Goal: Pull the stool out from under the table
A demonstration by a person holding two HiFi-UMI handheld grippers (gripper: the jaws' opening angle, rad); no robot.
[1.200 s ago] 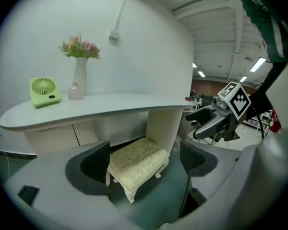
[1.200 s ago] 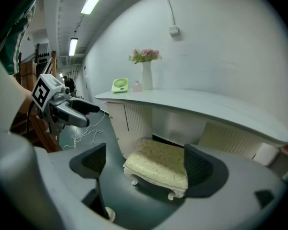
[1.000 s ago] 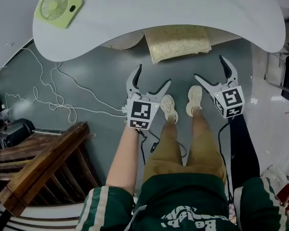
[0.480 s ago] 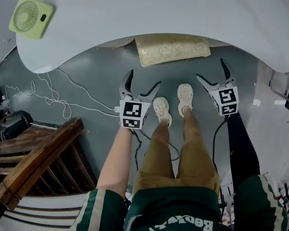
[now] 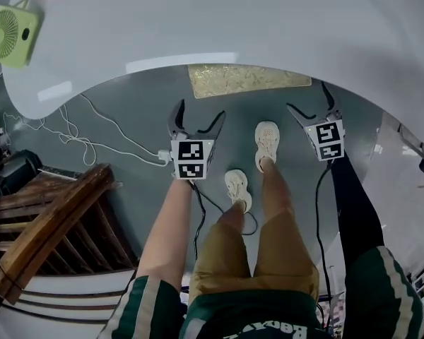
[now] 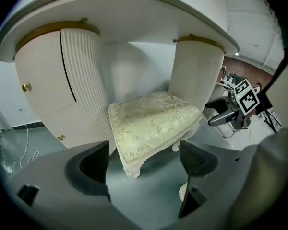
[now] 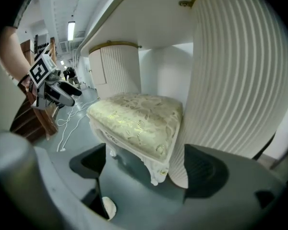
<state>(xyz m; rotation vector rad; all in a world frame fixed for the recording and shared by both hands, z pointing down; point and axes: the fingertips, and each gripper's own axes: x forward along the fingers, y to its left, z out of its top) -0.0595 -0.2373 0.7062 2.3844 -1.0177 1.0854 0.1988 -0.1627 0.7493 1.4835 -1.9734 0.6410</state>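
Observation:
The stool (image 5: pixel 247 80) has a cream floral cushion and carved white legs, and stands under the white table (image 5: pixel 219 27), only its near edge showing in the head view. In the left gripper view the stool (image 6: pixel 151 126) sits between two fluted pedestals; in the right gripper view the stool (image 7: pixel 137 121) is close to the right pedestal. My left gripper (image 5: pixel 196 120) is open, a short way in front of the stool's left corner. My right gripper (image 5: pixel 313 104) is open at the stool's right side. Neither touches it.
A green fan (image 5: pixel 10 34) lies on the tabletop's left. White cables (image 5: pixel 78 136) trail over the grey floor. A wooden chair (image 5: pixel 53 224) stands at the left. The person's feet (image 5: pixel 266 143) are between the grippers. Fluted pedestals (image 6: pixel 84 90) (image 7: pixel 235 75) flank the stool.
Both grippers and the person have moved forward toward the table. The stool now shows less in the head view, hidden further under the tabletop. One foot has stepped ahead.

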